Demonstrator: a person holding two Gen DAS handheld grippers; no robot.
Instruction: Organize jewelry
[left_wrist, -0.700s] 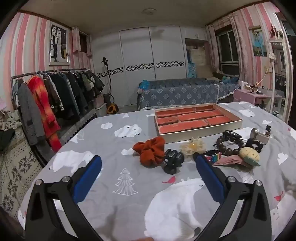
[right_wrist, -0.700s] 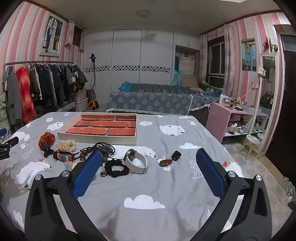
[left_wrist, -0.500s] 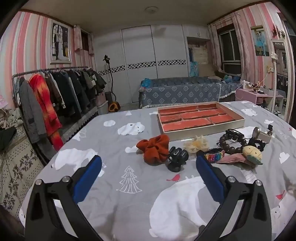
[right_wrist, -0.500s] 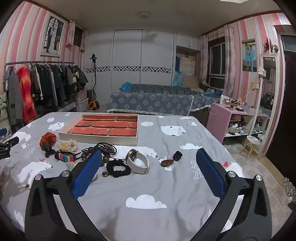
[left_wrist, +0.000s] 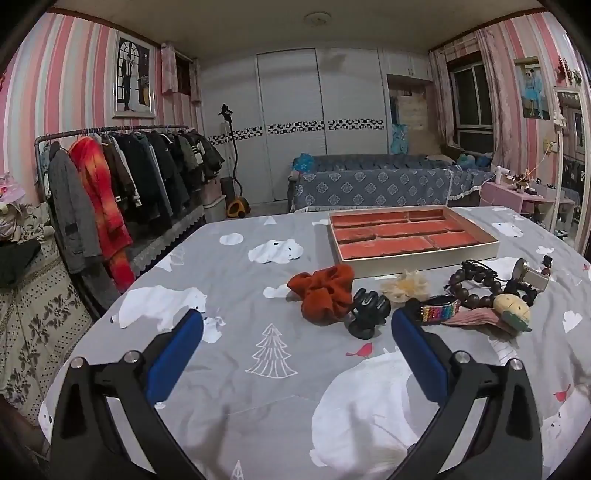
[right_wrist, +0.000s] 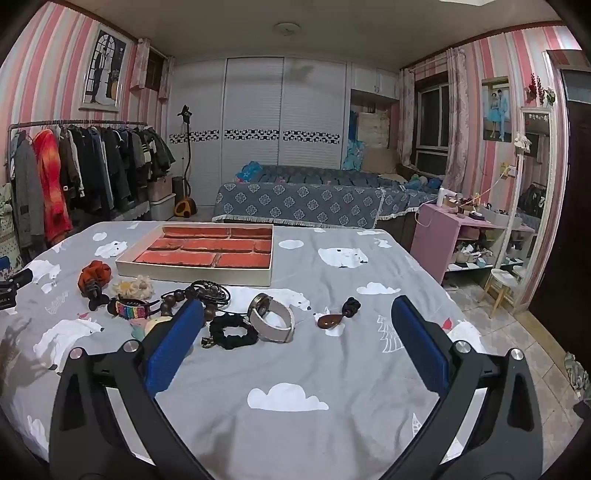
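Note:
A compartmented tray with red lining (left_wrist: 410, 236) (right_wrist: 207, 249) sits on the grey bear-print cloth. In front of it lie an orange scrunchie (left_wrist: 321, 290) (right_wrist: 94, 273), a black claw clip (left_wrist: 367, 312), a cream flower clip (left_wrist: 406, 286) (right_wrist: 135, 286), a rainbow bracelet (left_wrist: 439, 314) (right_wrist: 131, 308), a dark bead bracelet (left_wrist: 476, 286) (right_wrist: 184, 295), a black scrunchie (right_wrist: 232, 332), a white-strap watch (right_wrist: 273, 319) and a brown pendant (right_wrist: 332, 319). My left gripper (left_wrist: 297, 334) is open and empty, short of the claw clip. My right gripper (right_wrist: 297, 334) is open and empty, near the watch and the black scrunchie.
A clothes rack (left_wrist: 122, 184) stands left of the table. A blue-covered bed (right_wrist: 303, 199) is behind it. A pink shelf unit (right_wrist: 469, 236) and a mirror (right_wrist: 532, 206) stand to the right. The table's right edge (right_wrist: 443, 295) drops to a tiled floor.
Both views have shifted slightly; the items look a little lower and nearer in the frames. Both grippers stay open and empty. No item on the cloth has moved.

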